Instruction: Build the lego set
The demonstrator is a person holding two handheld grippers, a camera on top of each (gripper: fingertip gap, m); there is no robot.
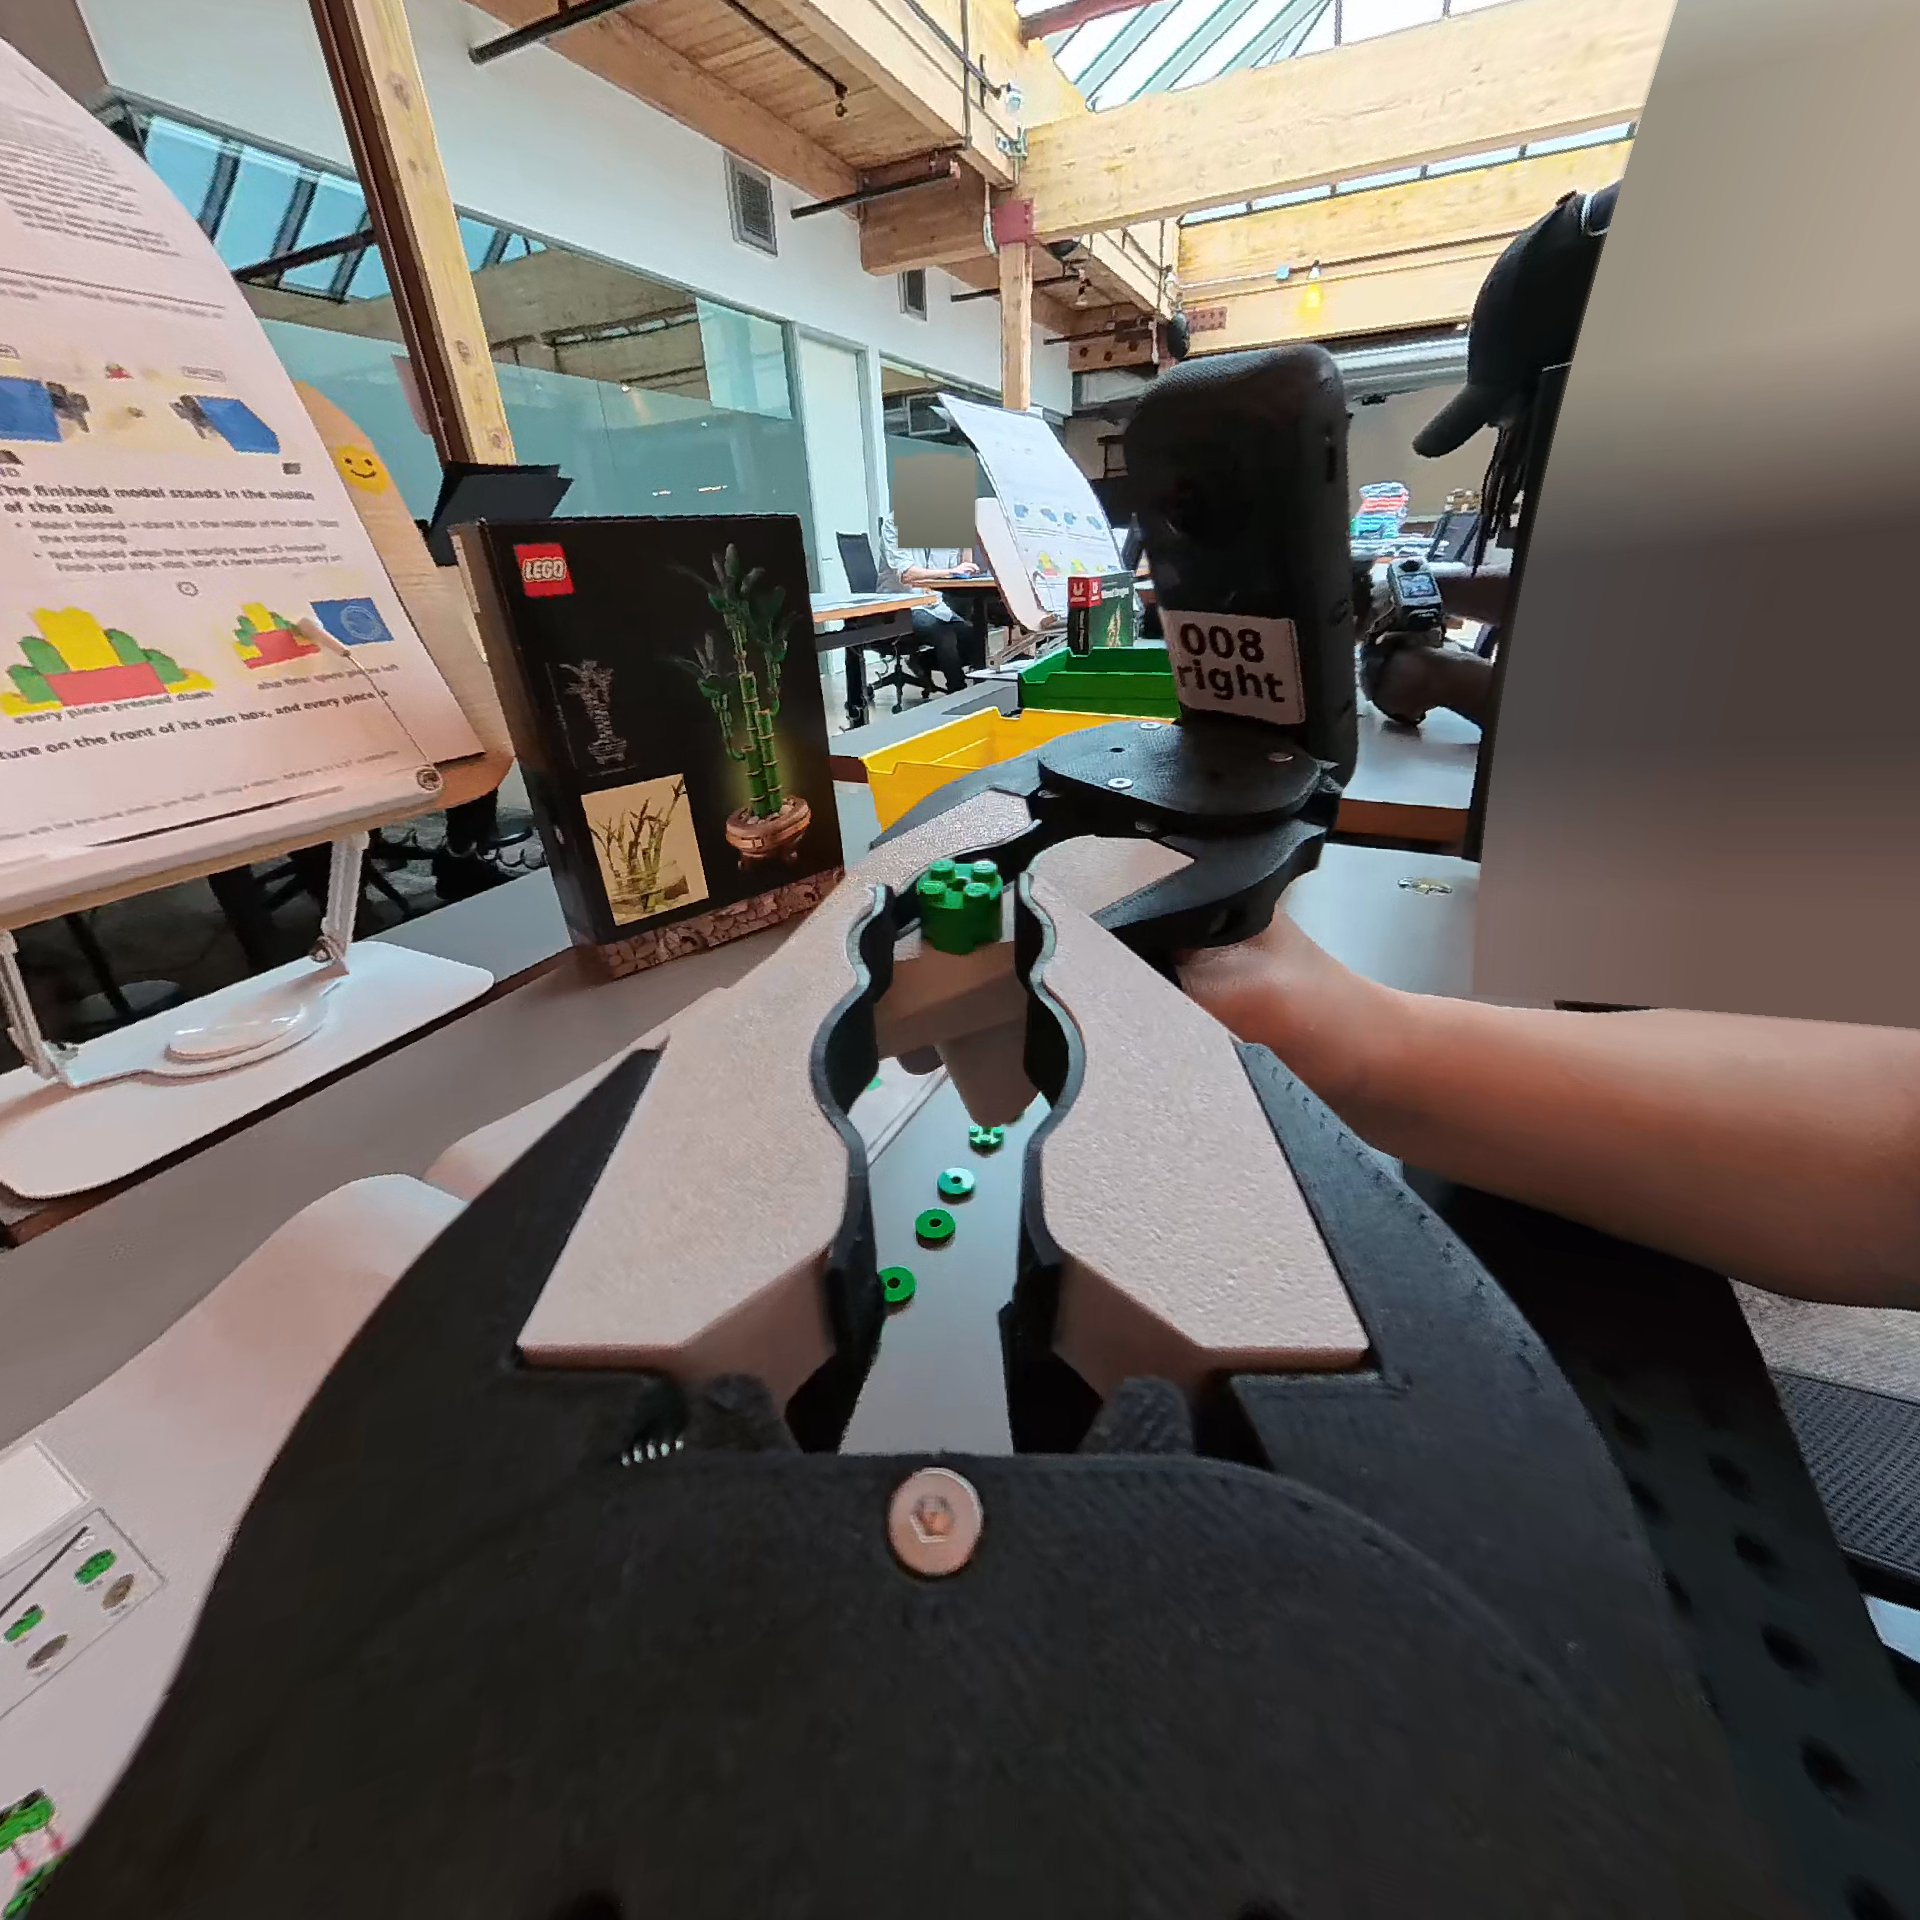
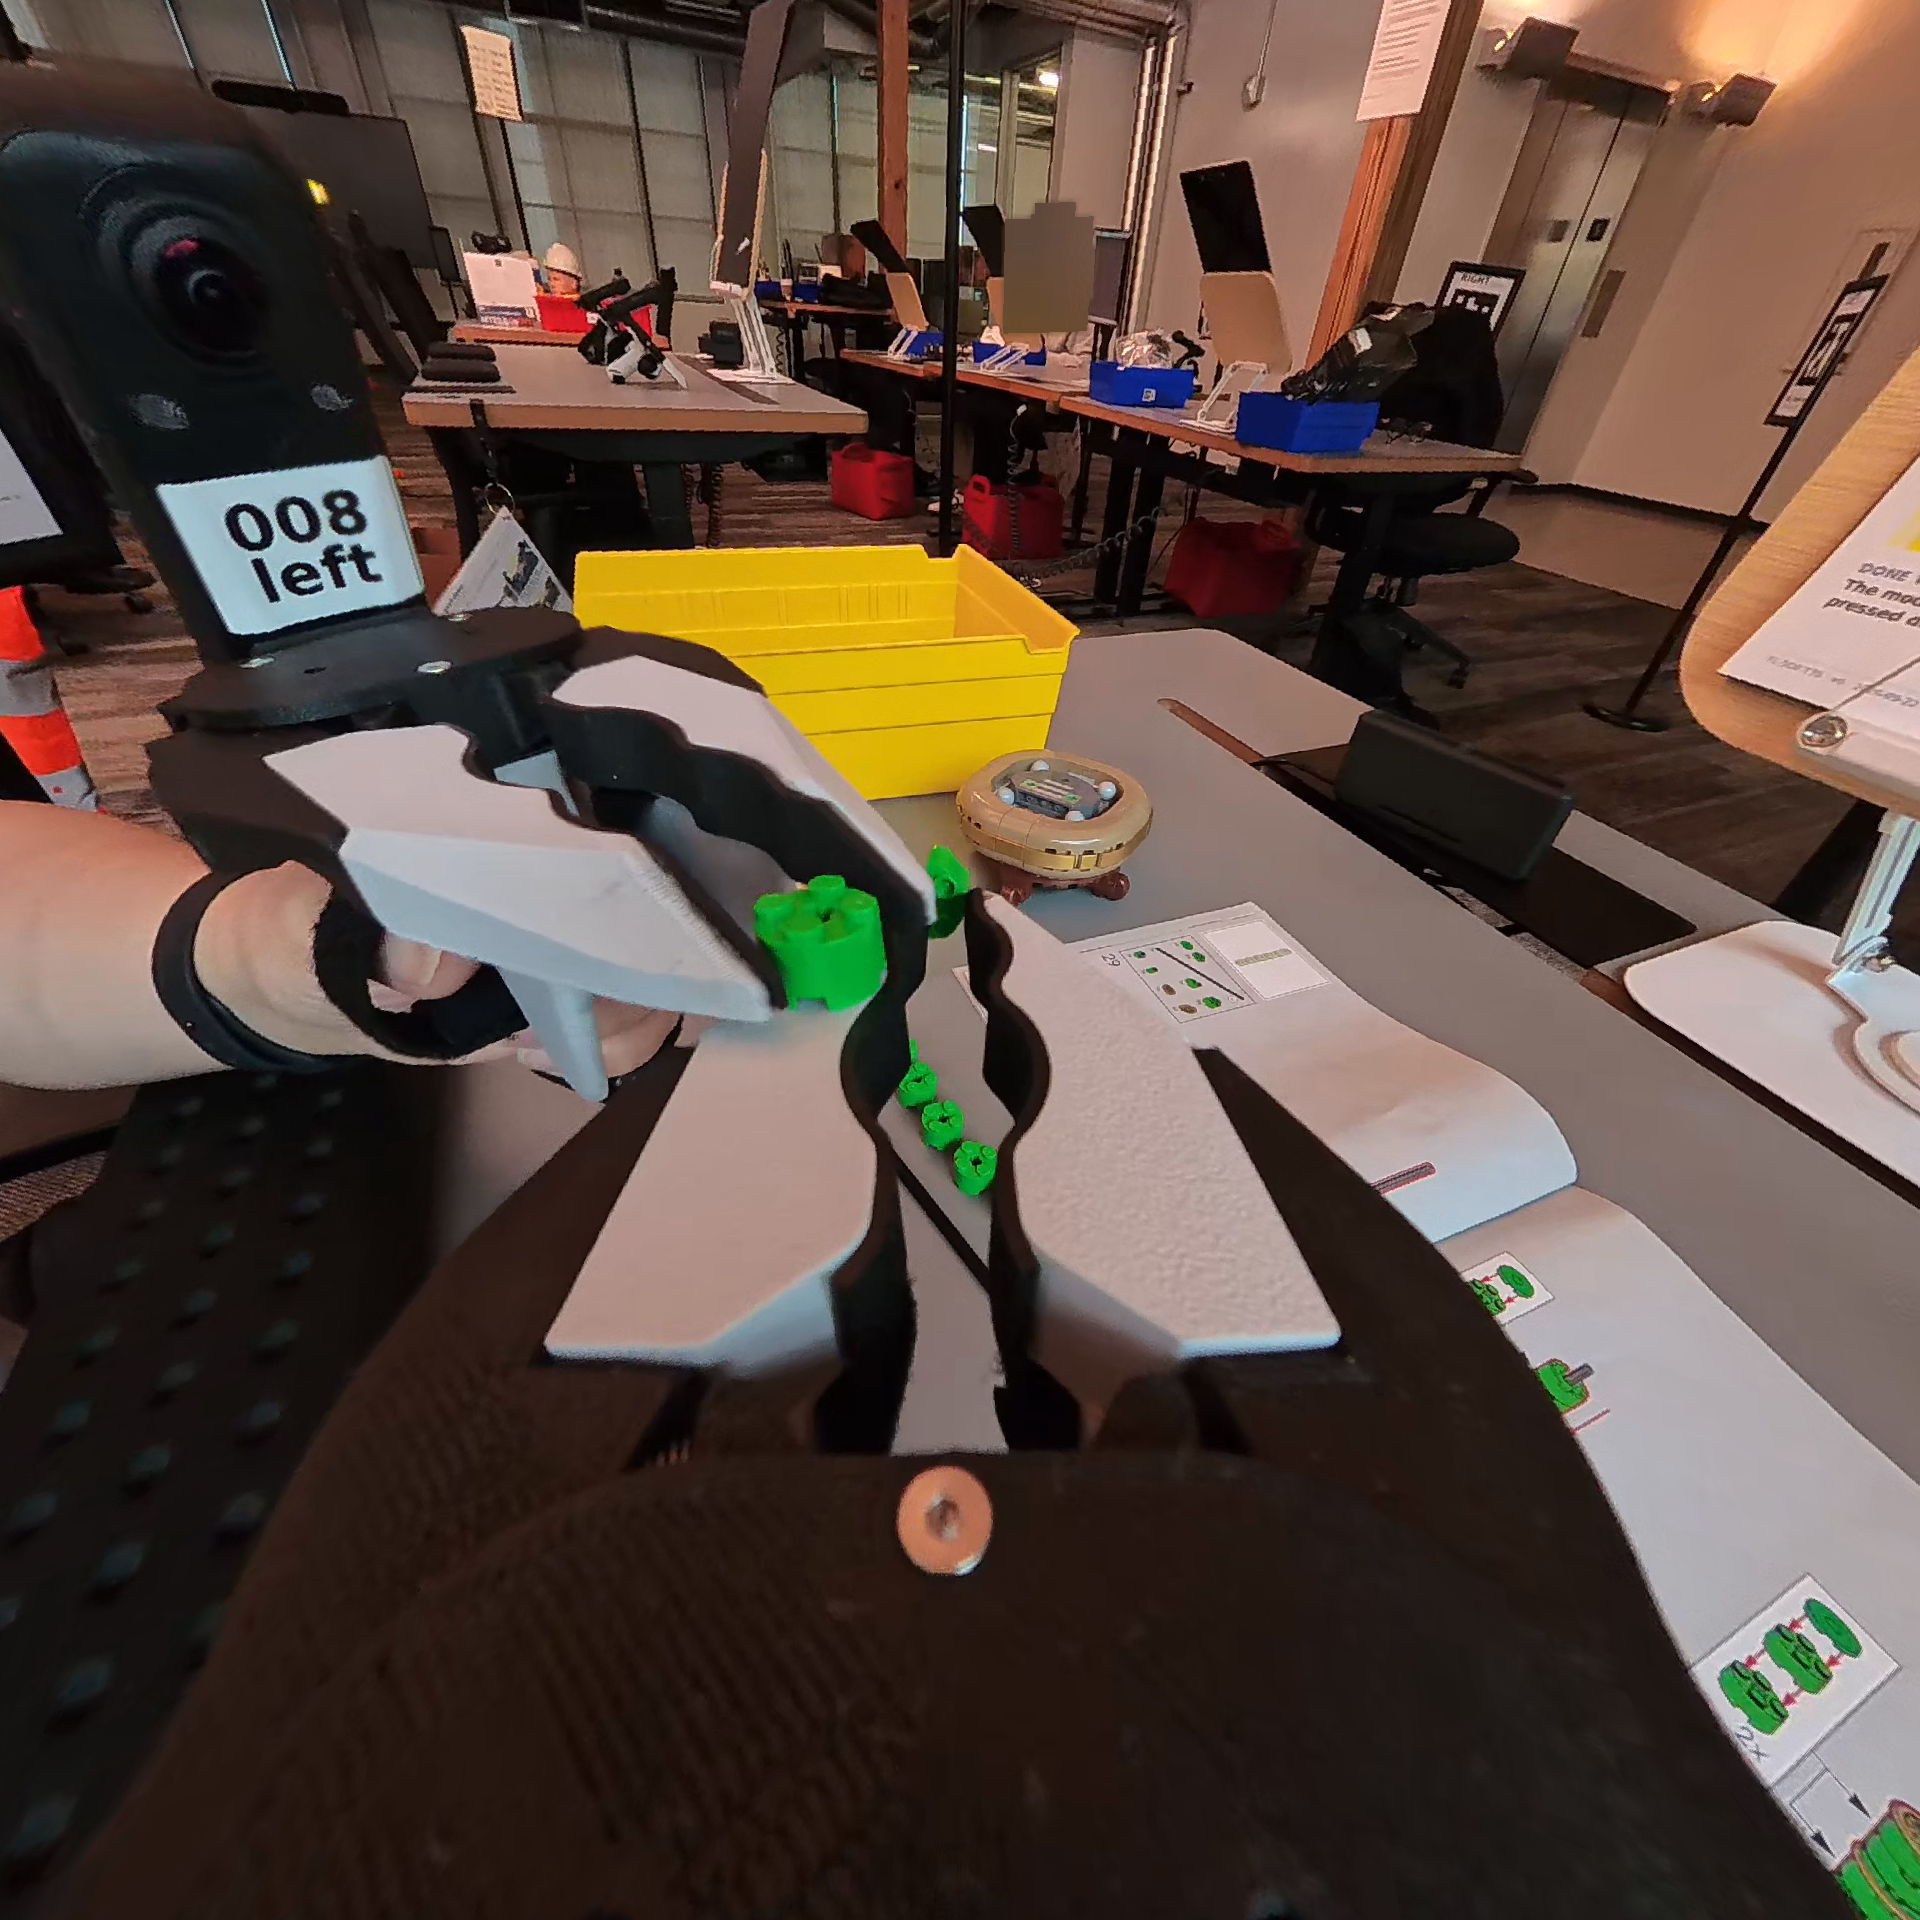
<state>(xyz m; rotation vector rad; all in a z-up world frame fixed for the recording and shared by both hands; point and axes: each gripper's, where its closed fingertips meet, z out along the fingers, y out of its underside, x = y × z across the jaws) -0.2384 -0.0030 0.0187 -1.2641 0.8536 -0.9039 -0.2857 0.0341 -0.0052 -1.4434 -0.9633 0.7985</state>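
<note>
My left gripper (image 1: 958, 914) is shut on a green round 2x2 brick (image 1: 958, 902), held studs-up above the table. In the right wrist view the same brick (image 2: 816, 935) sits in the left gripper (image 2: 842, 951), just left of my right gripper's tips. My right gripper (image 2: 943, 914) is closed on a small green piece (image 2: 948, 883), which is mostly hidden by its fingers. In the left wrist view the right gripper (image 1: 992, 1112) reaches in below the brick. Several small green round pieces (image 2: 940, 1122) lie in a row on the table; they also show between my left fingers (image 1: 935, 1226).
A tan round pot base on brown feet (image 2: 1055, 821) stands behind the grippers, in front of a yellow bin (image 2: 831, 665). An open instruction booklet (image 2: 1351, 1091) lies to the right. The Lego box (image 1: 665, 727) and a paper stand (image 1: 156, 520) stand to the left. My right fingertips sit around 6 centimeters from my left ones.
</note>
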